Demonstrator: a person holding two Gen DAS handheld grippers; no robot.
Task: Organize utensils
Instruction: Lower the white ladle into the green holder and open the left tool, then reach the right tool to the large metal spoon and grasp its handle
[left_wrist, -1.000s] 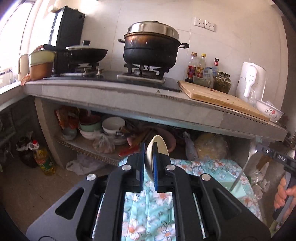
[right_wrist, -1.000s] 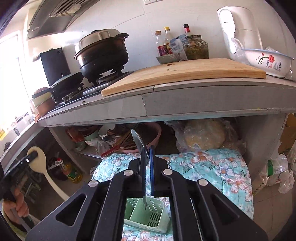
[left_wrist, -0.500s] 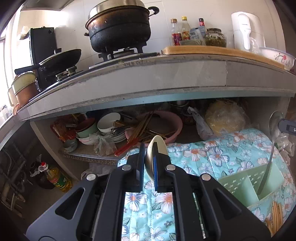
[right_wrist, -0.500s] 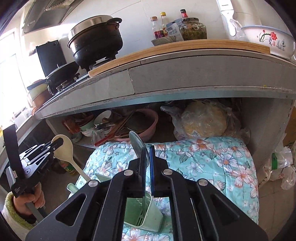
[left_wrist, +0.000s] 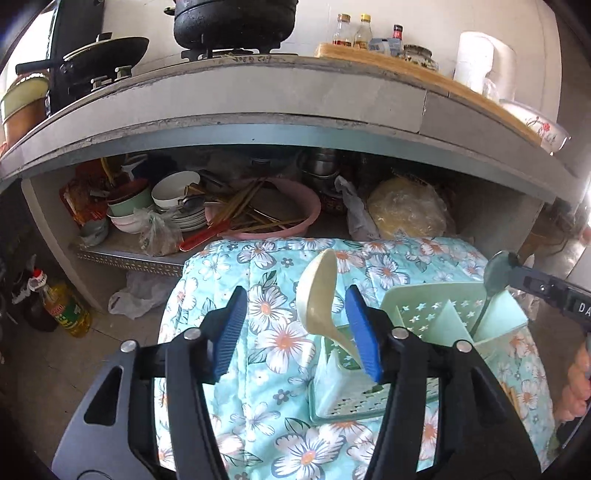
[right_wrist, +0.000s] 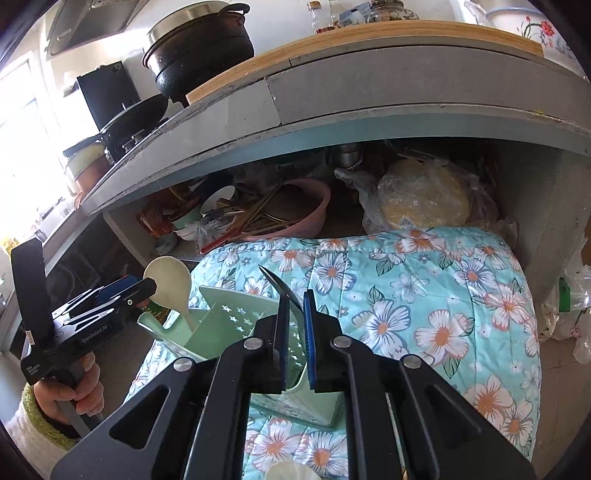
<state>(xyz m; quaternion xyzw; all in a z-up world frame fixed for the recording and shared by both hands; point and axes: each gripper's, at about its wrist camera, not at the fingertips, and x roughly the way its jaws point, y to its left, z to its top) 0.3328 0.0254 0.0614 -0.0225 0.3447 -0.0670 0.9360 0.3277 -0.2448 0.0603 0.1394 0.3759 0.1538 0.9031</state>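
A pale green perforated plastic utensil caddy (left_wrist: 436, 314) with several compartments is seen standing on a turquoise quilted cloth printed with white flowers (left_wrist: 280, 343), in front of a grey concrete kitchen counter (left_wrist: 258, 99) whose lower shelf is crowded with bowls and a pink plastic basin (left_wrist: 295, 210). The jaws of the left gripper (left_wrist: 293, 326) have just been opening and now stand wide, the blue pads apart; between them a cream plastic rice spoon (left_wrist: 317, 295) is seen bowl-up, its handle dipping into a compartment of the caddy and lying against the right-hand pad, with the other pad clear of it. In the right wrist view the same spoon (right_wrist: 168, 280) is shown leaning in the left end of the caddy (right_wrist: 236, 325). The jaws of the right gripper (right_wrist: 295, 332) have just been opening slightly and stand narrow; a dark metal spoon (right_wrist: 280, 288) is seen between them, bowl-up, resting against the left pad with a slim gap on the other side, its handle reaching down into the caddy. A hand (right_wrist: 70, 395) in a green-cuffed sleeve is seen on the left gripper's handle.
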